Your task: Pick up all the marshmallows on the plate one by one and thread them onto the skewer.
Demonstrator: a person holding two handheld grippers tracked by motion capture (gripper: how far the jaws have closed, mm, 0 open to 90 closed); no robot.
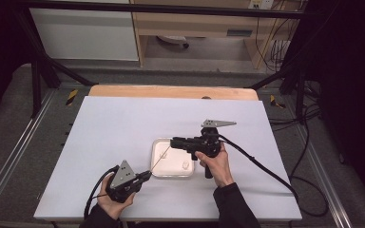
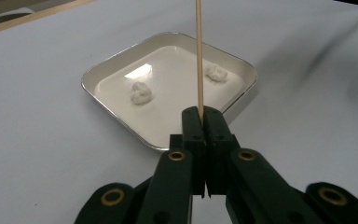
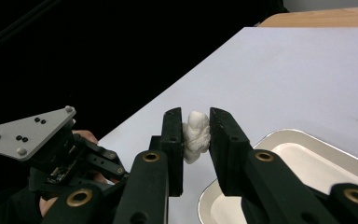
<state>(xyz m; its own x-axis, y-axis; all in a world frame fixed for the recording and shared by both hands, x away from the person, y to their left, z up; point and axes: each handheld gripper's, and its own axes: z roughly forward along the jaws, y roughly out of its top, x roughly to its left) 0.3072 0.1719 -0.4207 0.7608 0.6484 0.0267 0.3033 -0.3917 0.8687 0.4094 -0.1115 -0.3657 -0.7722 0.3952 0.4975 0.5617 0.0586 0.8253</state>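
A thin wooden skewer (image 2: 199, 56) is pinched between the closed jaws of my left gripper (image 2: 203, 114) and points up over a shallow white square tray (image 2: 121, 60). Two white lumps (image 2: 140, 92) (image 2: 215, 72) lie in the tray. My right gripper (image 3: 196, 116) is shut on a third white lump (image 3: 196, 135), held in the air above the tray's rim (image 3: 279, 137). In the high view the left gripper (image 1: 147, 175) is at the tray's (image 1: 173, 175) near left corner. The skewer (image 1: 159, 160) slants toward the right gripper (image 1: 173, 142), which hovers over the tray's far edge.
The tray sits on a white sheet (image 1: 114, 128) covering a wooden table (image 1: 171, 91). Black cables (image 1: 261, 164) trail from the right gripper across the right side. A black frame and dark floor surround the table. The left gripper (image 3: 51, 149) is in the right gripper view's lower left.
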